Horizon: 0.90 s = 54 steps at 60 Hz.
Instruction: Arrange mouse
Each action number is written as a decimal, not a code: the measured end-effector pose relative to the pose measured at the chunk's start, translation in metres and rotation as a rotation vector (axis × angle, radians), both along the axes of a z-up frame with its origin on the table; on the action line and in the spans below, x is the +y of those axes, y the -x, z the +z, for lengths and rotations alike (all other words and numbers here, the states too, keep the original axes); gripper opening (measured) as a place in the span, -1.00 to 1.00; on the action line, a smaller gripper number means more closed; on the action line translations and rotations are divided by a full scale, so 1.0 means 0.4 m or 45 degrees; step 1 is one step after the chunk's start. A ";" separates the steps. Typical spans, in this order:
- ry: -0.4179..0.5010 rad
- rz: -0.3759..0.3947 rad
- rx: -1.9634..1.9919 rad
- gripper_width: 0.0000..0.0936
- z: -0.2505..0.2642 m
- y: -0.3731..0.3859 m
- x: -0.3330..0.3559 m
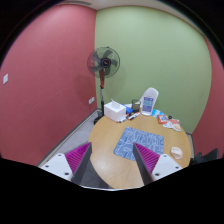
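Gripper view: claw (110,158) held high above a round wooden counter (110,172), fingers spread apart, nothing between the pink pads (76,156)
Step in hand: approach, judged; no grasp yet made
Mouse: not positively identified; a small pale object (177,152) near the counter's far right edge may be it, too small to confirm
Mouse pad: blue patterned mat (128,141) lies mid-counter, just beyond the fingers, bare
Next move: descend toward the counter, locate the mouse, close on its sides
Containers: white box (114,109) and blue-and-white jug (148,100) at the counter's far edge; contents hidden
Surroundings: standing fan (102,66) in the corner behind
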State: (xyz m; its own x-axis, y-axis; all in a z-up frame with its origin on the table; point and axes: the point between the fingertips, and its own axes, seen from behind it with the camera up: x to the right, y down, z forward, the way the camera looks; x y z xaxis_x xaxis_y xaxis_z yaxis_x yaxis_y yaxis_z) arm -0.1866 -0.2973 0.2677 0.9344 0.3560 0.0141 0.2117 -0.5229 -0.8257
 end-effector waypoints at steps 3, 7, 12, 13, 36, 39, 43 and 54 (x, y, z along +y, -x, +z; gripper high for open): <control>0.022 -0.021 -0.006 0.78 -0.016 -0.019 -0.007; 0.060 -0.050 -0.009 0.79 -0.058 -0.061 -0.017; 0.102 -0.084 -0.019 0.79 -0.154 -0.154 0.001; 0.110 -0.094 -0.025 0.79 -0.170 -0.173 0.002; 0.197 -0.385 -0.178 0.79 -0.466 -0.722 0.139; 0.181 -0.421 -0.177 0.78 -0.491 -0.789 0.194; 0.167 -0.459 -0.181 0.79 -0.527 -0.867 0.268; 0.177 -0.456 -0.193 0.78 -0.633 -0.984 0.426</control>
State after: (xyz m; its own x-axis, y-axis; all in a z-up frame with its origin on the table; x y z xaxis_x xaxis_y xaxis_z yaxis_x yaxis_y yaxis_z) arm 0.2069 -0.1267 0.0144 0.9906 0.0168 0.1360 0.1099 -0.6899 -0.7155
